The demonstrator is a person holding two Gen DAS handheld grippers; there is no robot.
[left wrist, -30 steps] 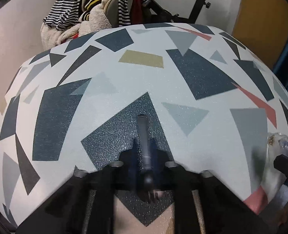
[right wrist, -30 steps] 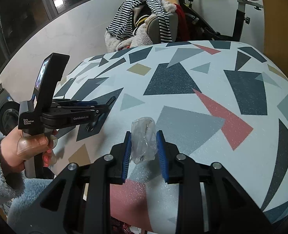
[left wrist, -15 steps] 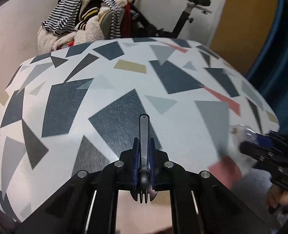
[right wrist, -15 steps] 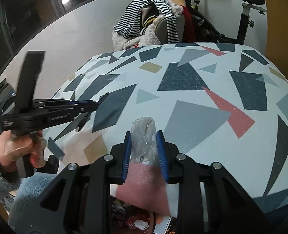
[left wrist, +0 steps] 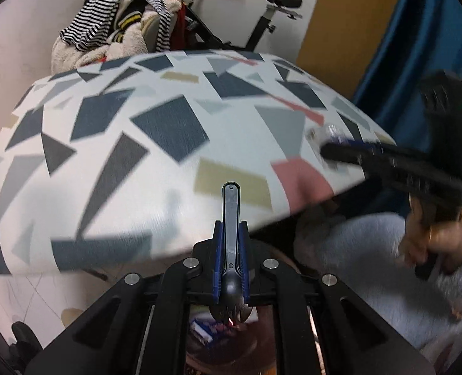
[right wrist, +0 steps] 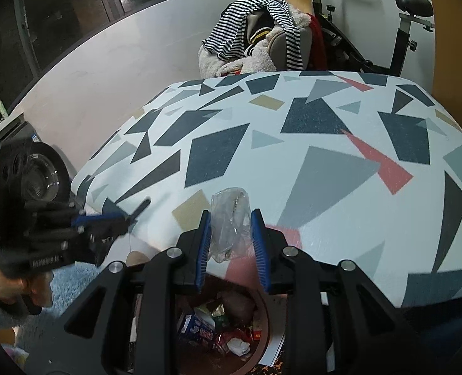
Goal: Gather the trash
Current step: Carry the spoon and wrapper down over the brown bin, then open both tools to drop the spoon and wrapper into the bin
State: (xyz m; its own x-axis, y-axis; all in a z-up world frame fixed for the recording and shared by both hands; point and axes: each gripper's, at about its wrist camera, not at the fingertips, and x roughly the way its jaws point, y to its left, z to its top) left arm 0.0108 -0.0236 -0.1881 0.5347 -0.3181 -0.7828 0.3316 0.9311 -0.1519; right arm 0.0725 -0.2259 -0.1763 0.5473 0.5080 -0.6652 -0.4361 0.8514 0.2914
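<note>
A table (right wrist: 340,187) covered in a white cloth printed with navy, grey, pink and mustard shards fills both wrist views, and every place here is given relative to it.

The left gripper (left wrist: 231,268) hangs at the table's near edge, its blue-padded jaws pressed together on a dark plastic spork (left wrist: 231,215). The spork's handle points away over the cloth; its tined end pokes back toward the camera, past the table edge. In the right wrist view the same gripper (right wrist: 118,218) sits off the table's near left corner, held in a hand (right wrist: 15,278) with a fuzzy pale-blue sleeve.

The right gripper (right wrist: 231,243) is also at the near edge, clamped on a crumpled clear plastic wrapper (right wrist: 231,222) — the wrapper bulges up between the blue pads, just above the cloth. Seen from the left wrist camera, this gripper (left wrist: 327,150) is blurred, off the table's right side.

Below the near edge, directly under both grippers, stands a round brown trash bin (right wrist: 262,309). It holds wrappers and a small blue-and-white carton (right wrist: 196,328).

Beyond the table's far edge, a chair piled with clothes (right wrist: 262,31) — a black-and-white striped top over fleece — stands beside an exercise bike (right wrist: 399,31). A blue curtain (left wrist: 424,47) hangs past the table's right side.
</note>
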